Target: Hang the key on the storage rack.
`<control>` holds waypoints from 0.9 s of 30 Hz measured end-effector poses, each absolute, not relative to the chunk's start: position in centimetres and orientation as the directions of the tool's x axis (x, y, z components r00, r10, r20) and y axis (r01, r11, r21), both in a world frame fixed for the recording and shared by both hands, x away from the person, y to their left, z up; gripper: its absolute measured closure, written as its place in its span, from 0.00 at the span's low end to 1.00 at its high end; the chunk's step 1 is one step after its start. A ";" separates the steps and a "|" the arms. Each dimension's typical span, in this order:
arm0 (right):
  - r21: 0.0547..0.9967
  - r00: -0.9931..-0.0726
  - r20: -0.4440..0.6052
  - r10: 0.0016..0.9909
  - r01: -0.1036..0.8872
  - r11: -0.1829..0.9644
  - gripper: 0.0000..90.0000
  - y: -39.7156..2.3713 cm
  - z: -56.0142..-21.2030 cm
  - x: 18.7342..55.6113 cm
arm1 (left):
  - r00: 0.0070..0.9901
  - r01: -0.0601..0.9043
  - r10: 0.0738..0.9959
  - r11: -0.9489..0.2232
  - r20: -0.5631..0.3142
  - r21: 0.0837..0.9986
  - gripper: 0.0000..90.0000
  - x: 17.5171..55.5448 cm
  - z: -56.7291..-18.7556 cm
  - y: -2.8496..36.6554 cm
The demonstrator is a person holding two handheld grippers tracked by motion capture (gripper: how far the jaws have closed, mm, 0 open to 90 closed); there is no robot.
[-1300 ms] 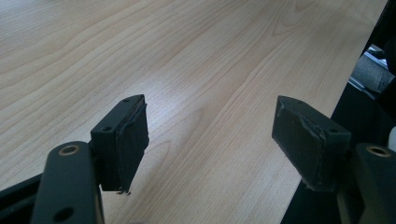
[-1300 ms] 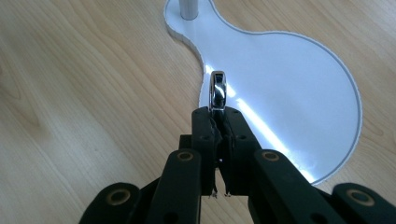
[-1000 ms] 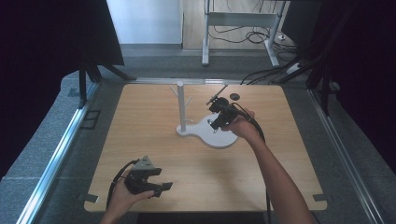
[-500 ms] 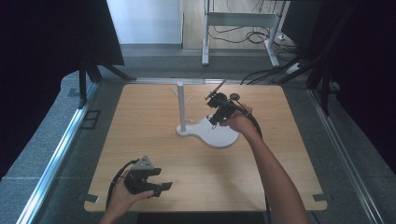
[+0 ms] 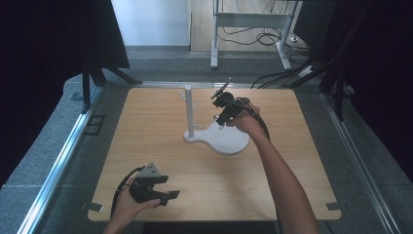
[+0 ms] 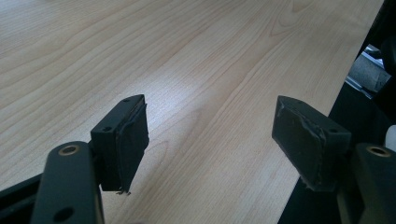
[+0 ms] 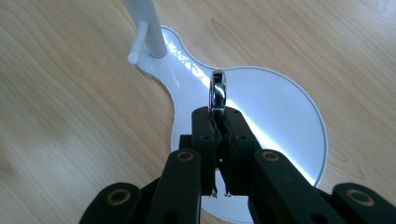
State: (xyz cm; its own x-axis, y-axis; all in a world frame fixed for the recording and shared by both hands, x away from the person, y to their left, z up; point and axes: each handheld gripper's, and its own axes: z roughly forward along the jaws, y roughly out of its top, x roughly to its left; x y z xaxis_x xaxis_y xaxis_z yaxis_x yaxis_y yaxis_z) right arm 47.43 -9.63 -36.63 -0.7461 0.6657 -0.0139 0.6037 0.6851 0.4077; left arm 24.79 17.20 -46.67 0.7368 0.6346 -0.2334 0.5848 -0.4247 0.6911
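Jaws of the right gripper point(image 7: 218, 122) pinch a shiny metal ring point(image 7: 218, 91) above the white stand point(image 7: 285, 112); the left gripper point(image 6: 210, 135), at 7 o'clock, gapes empty.

the right gripper point(image 5: 224, 103) has moved farther from the person, toward the table's far edge. it now sits higher above the white stand point(image 5: 221, 137).

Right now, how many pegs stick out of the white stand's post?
3 visible. In the high view, one short white peg angles off the post's left near the top and two off its right lower down. More may hide behind the white upright post.
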 end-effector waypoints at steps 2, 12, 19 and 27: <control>0.410 -0.747 -0.012 0.664 0.602 0.685 0.95 -9.6 -36.5 47.6 | 0.738 0.583 0.633 -0.425 -0.233 0.693 0.30 24.8 -46.6 17.3; 0.421 -0.737 -0.006 0.676 0.611 0.670 0.95 -9.1 -36.1 48.9 | 0.738 0.582 0.633 -0.420 -0.234 0.697 0.31 24.8 -46.5 17.4; 0.430 -0.731 0.006 0.683 0.618 0.658 0.95 -8.5 -36.1 49.9 | 0.734 0.583 0.636 -0.412 -0.237 0.700 0.31 24.8 -46.5 17.5; 0.432 -0.730 0.008 0.683 0.619 0.656 0.95 -7.5 -36.1 50.8 | 0.731 0.585 0.640 -0.410 -0.236 0.700 0.31 24.8 -46.5 17.8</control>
State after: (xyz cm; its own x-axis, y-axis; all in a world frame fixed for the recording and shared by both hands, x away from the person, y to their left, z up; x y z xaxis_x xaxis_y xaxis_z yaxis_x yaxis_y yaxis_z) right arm 50.78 -7.54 -36.13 -0.7302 0.6831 0.0083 0.6186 0.6560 0.4324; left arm 24.85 17.79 -46.49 0.7310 0.6402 -0.2360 0.5847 -0.4096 0.7003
